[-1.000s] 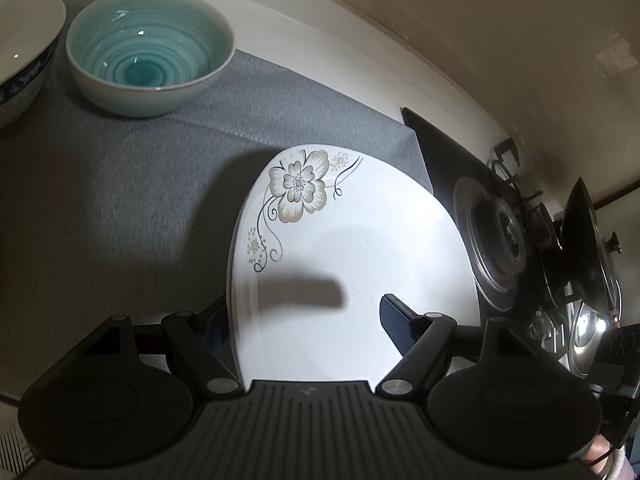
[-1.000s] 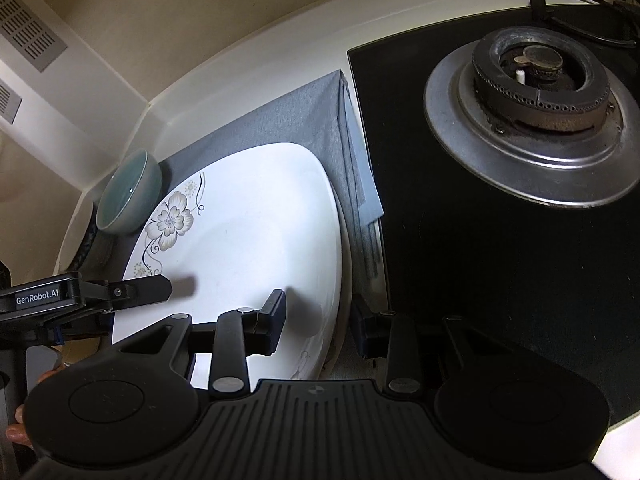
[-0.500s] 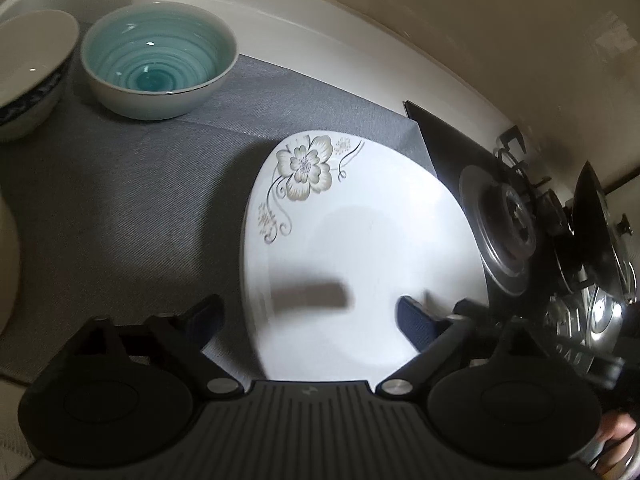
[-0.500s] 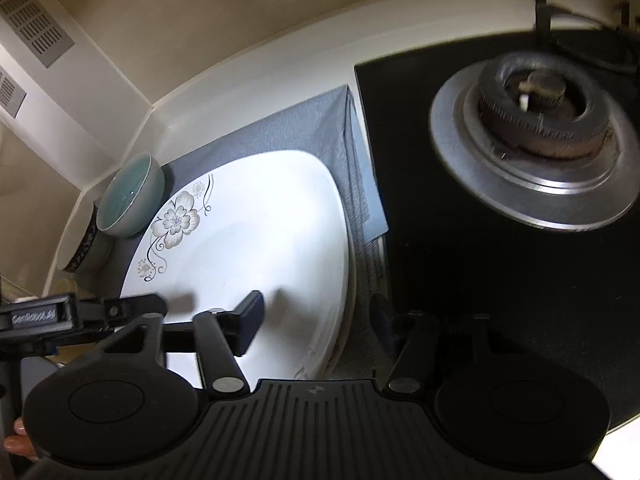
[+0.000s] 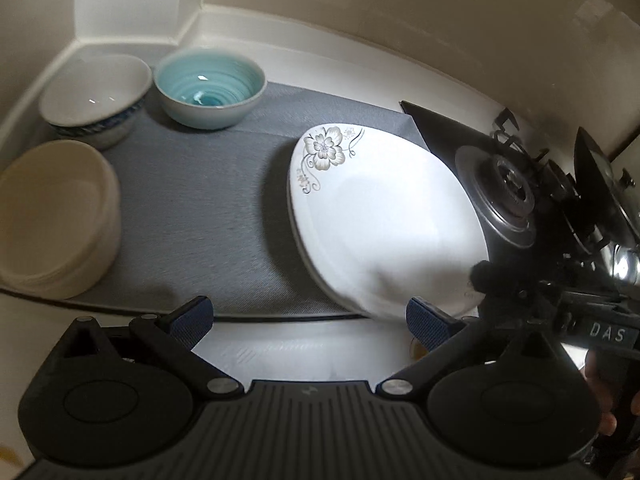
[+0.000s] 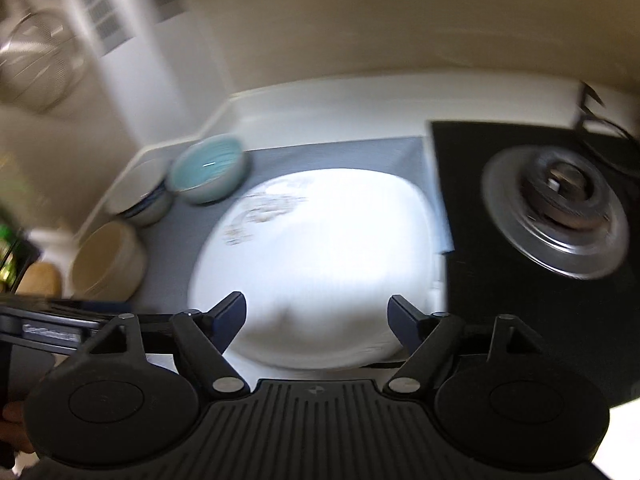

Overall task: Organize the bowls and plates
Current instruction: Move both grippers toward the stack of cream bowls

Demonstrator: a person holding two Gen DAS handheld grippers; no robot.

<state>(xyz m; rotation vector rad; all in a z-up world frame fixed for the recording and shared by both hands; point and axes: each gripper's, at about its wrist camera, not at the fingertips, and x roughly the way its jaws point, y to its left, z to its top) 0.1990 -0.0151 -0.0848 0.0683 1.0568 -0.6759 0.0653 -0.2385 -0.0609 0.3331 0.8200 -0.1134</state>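
Note:
A white plate with a flower print (image 5: 384, 220) (image 6: 320, 264) lies on the grey mat (image 5: 200, 208), stacked on another plate whose rim shows under it. My left gripper (image 5: 310, 320) stands wide open over the counter's front edge, clear of the plate, with nothing between its fingers. My right gripper (image 6: 318, 314) hangs above the plate's near edge, its jaws still opening and nothing pressed between them; this view is blurred. At the back left sit a teal bowl (image 5: 210, 86) (image 6: 208, 168), a white bowl with a blue pattern (image 5: 96, 100) and a cream stack of dishes (image 5: 56, 216) (image 6: 106, 260).
A black gas hob with a burner (image 5: 508, 196) (image 6: 560, 208) borders the mat on the right. A dark pan lid (image 5: 600, 184) leans beyond it. The white wall and backsplash (image 5: 280, 44) close the corner. A person's hand (image 5: 608, 420) holds the right gripper.
Both grippers have let go of the flower plate's edges and opened. Both have pulled back and up, so the bowls and the cream stack now show. The plate lies still on the mat.

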